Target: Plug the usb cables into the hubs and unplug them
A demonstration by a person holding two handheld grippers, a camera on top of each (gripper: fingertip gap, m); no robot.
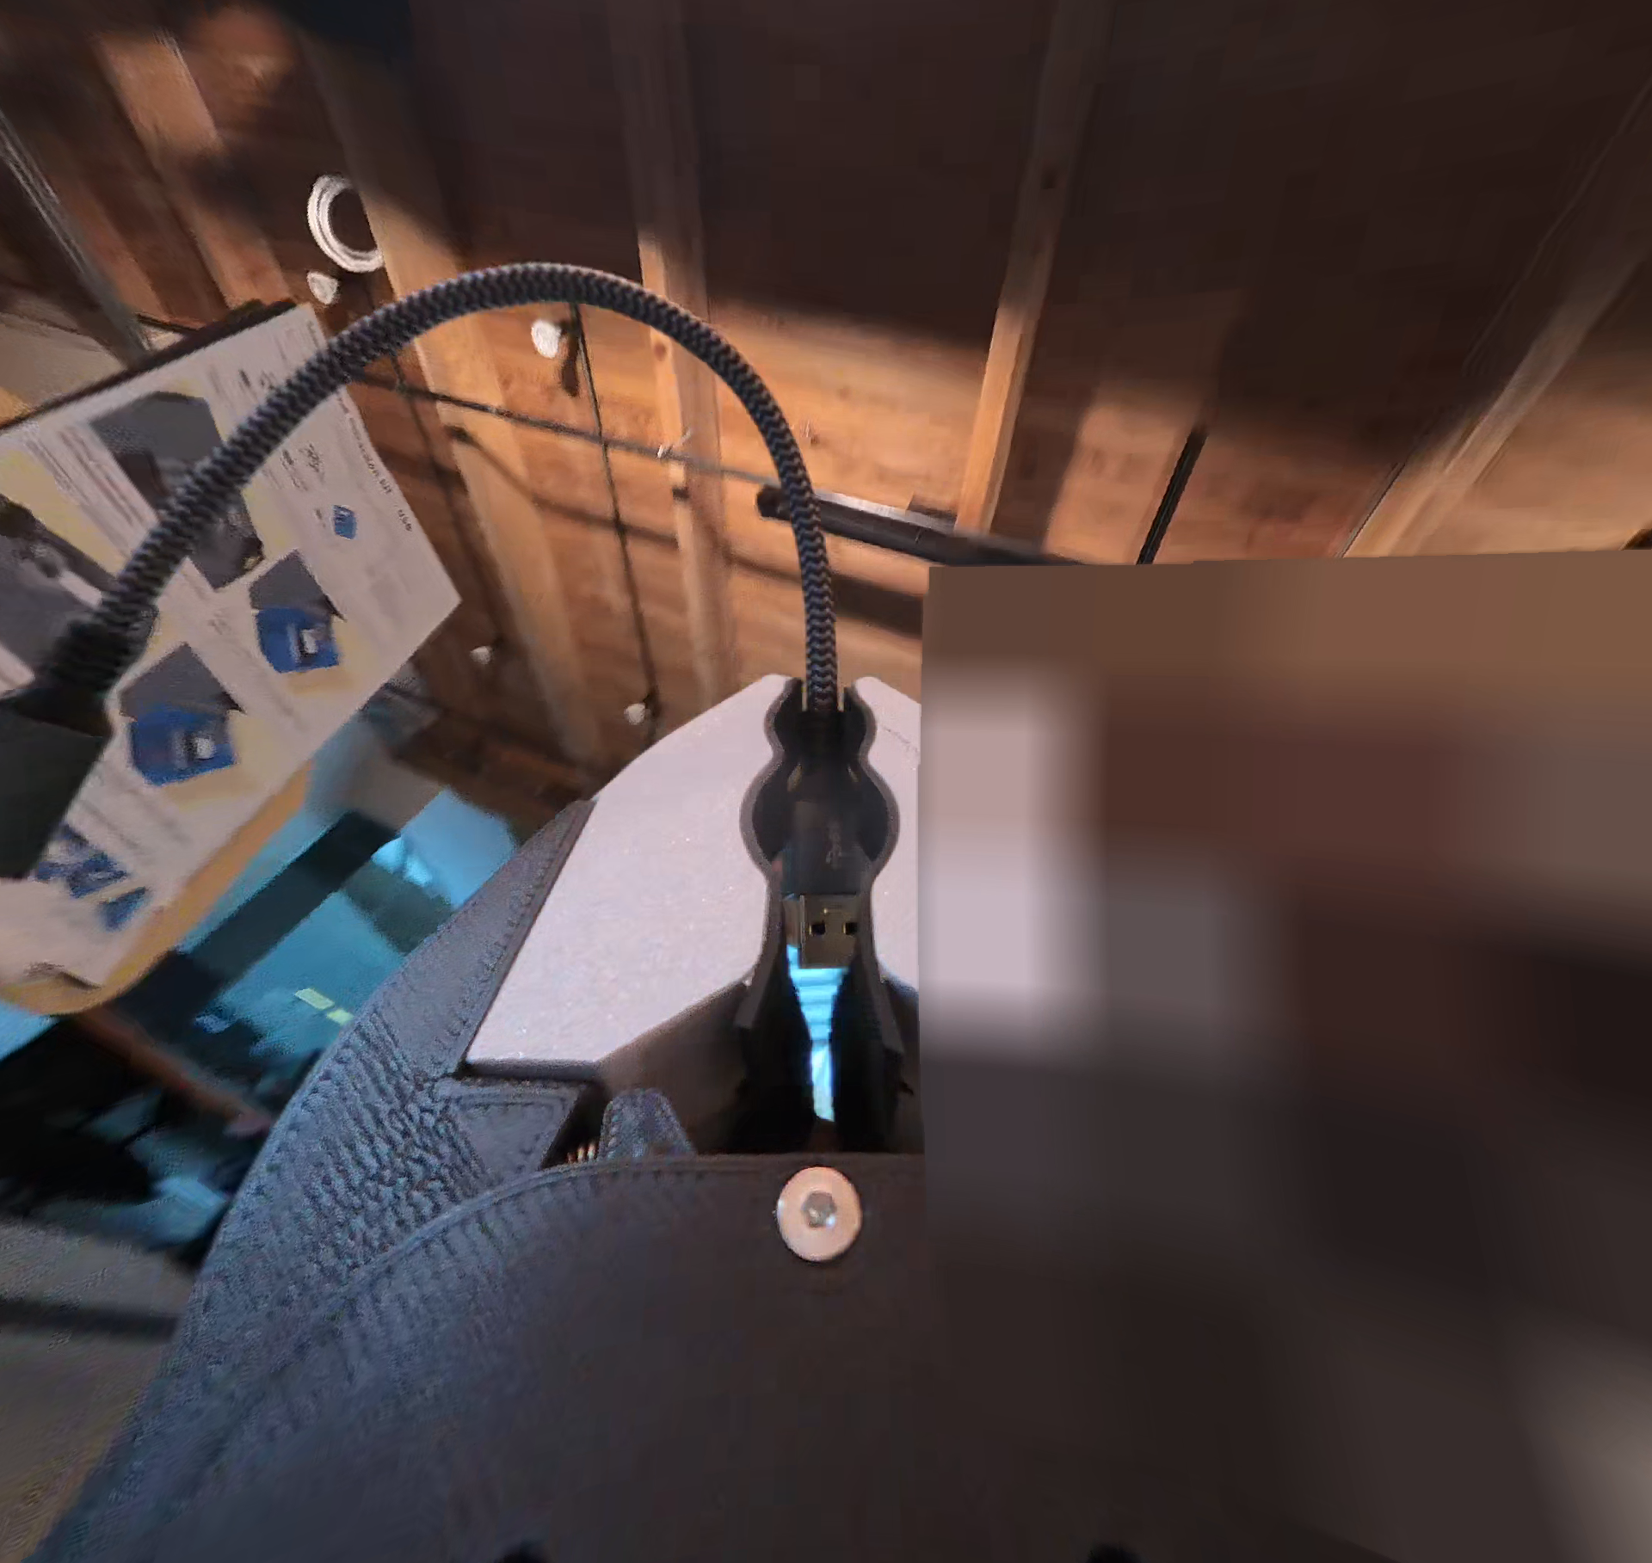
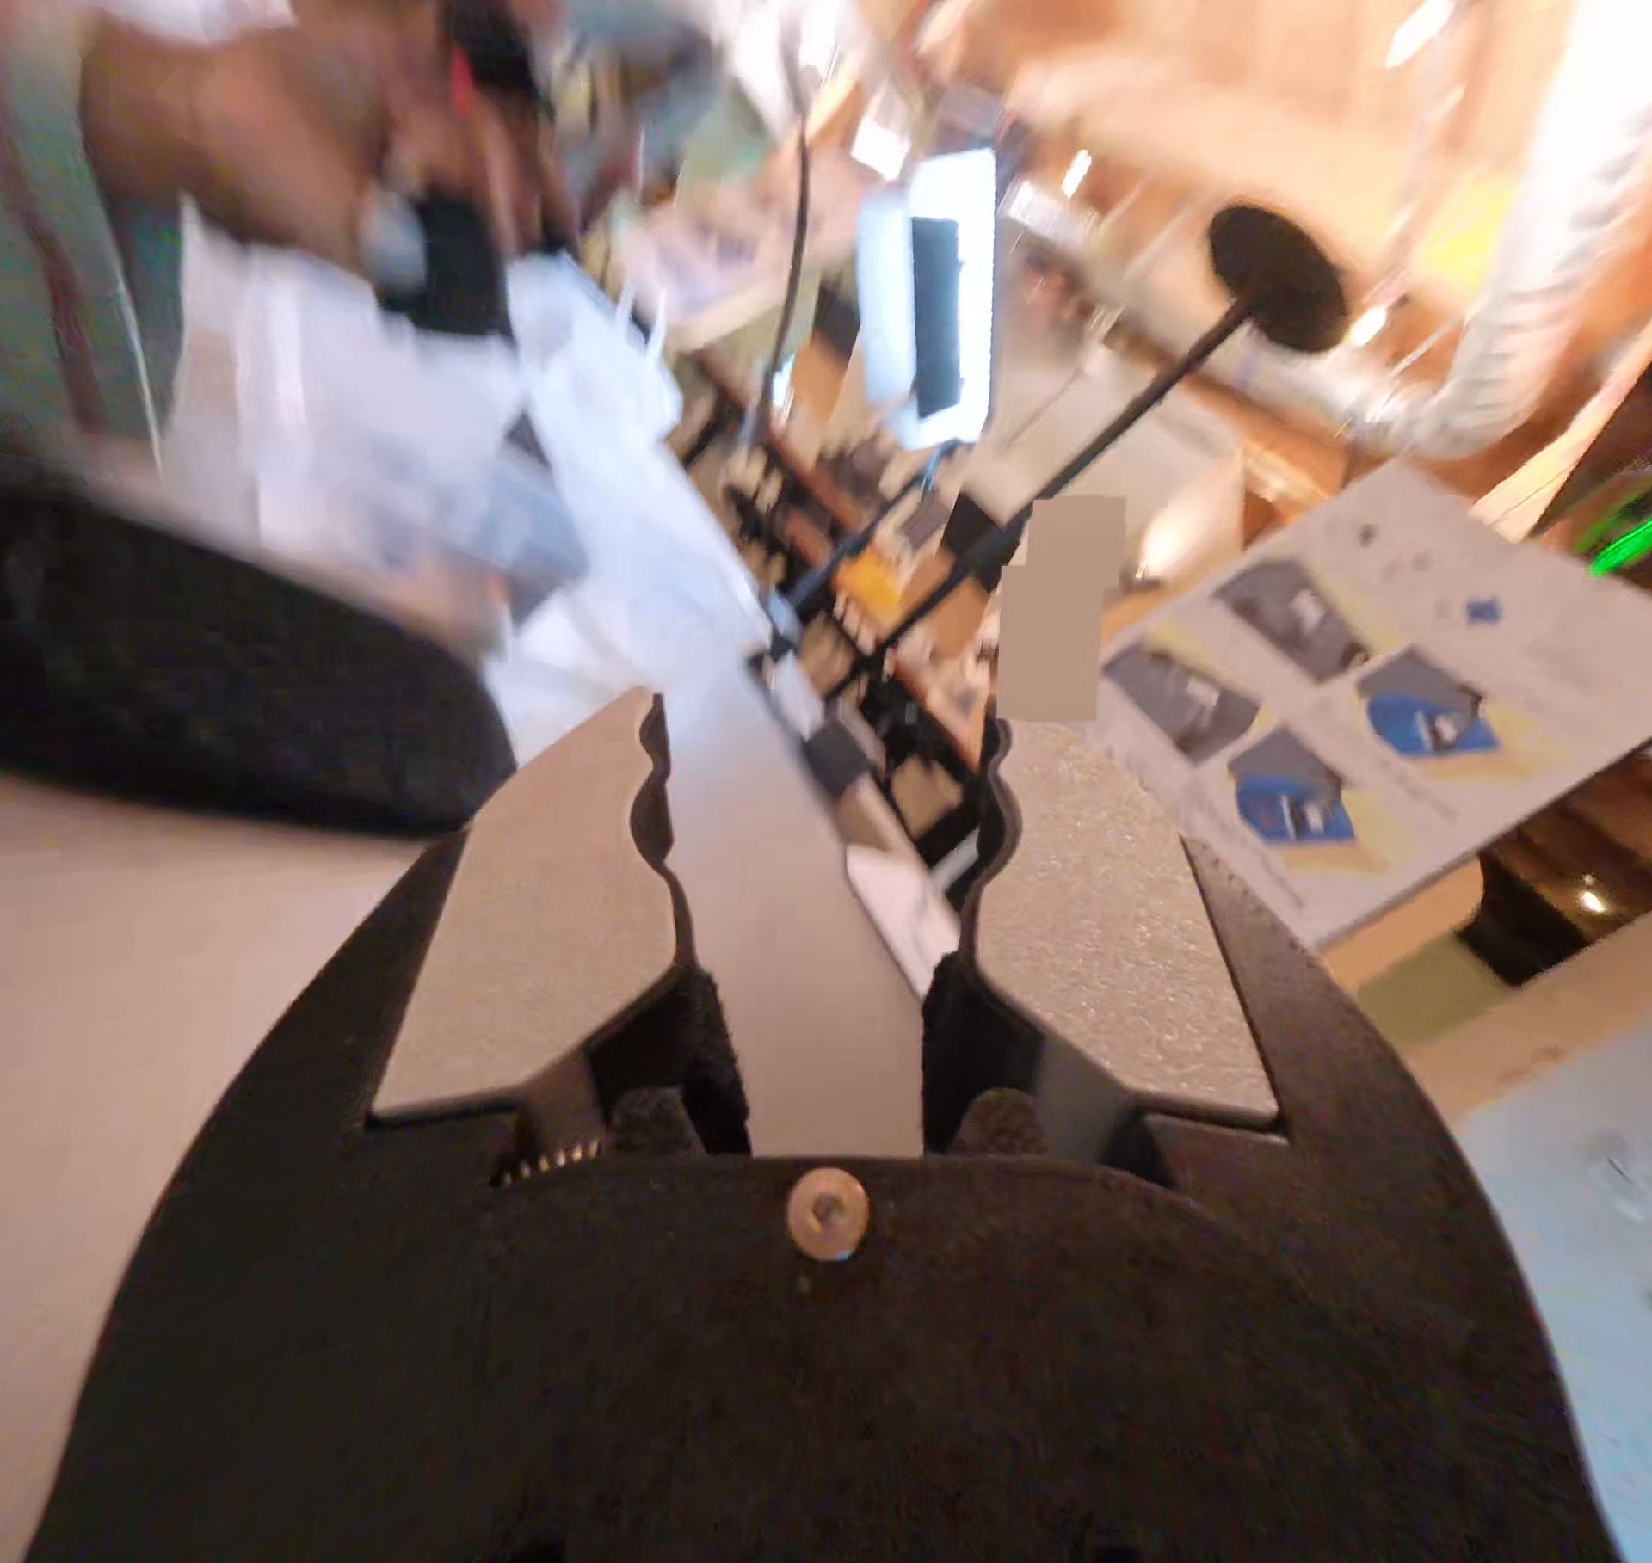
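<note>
My left gripper [image 1: 818, 707] is shut on the dark plug of a black braided usb cable [image 1: 572, 287]. The plug's metal end [image 1: 822, 926] points back toward the camera. The cable arcs up and left to a dark block [image 1: 40, 769] at the left edge, which is blurred. A mosaic patch hides the left gripper's right finger. My right gripper [image 2: 827, 747] is shut on a long grey hub [image 2: 804, 966] that fills the gap between its fingers [image 2: 554, 894]. The hub's far end [image 2: 831, 751] is dark and blurred.
A printed board with blue and grey pictures leans nearby [image 1: 223, 608] [image 2: 1341, 716]. Wooden beams [image 1: 1028, 358] fill the left wrist view. In the right wrist view there is a beige table [image 2: 179, 939], a black padded object [image 2: 223, 671], a blurred person's sleeve [image 2: 295, 376] and a black stand with a round head [image 2: 1278, 278]. Tip to tip, the grippers are about 25 cm apart.
</note>
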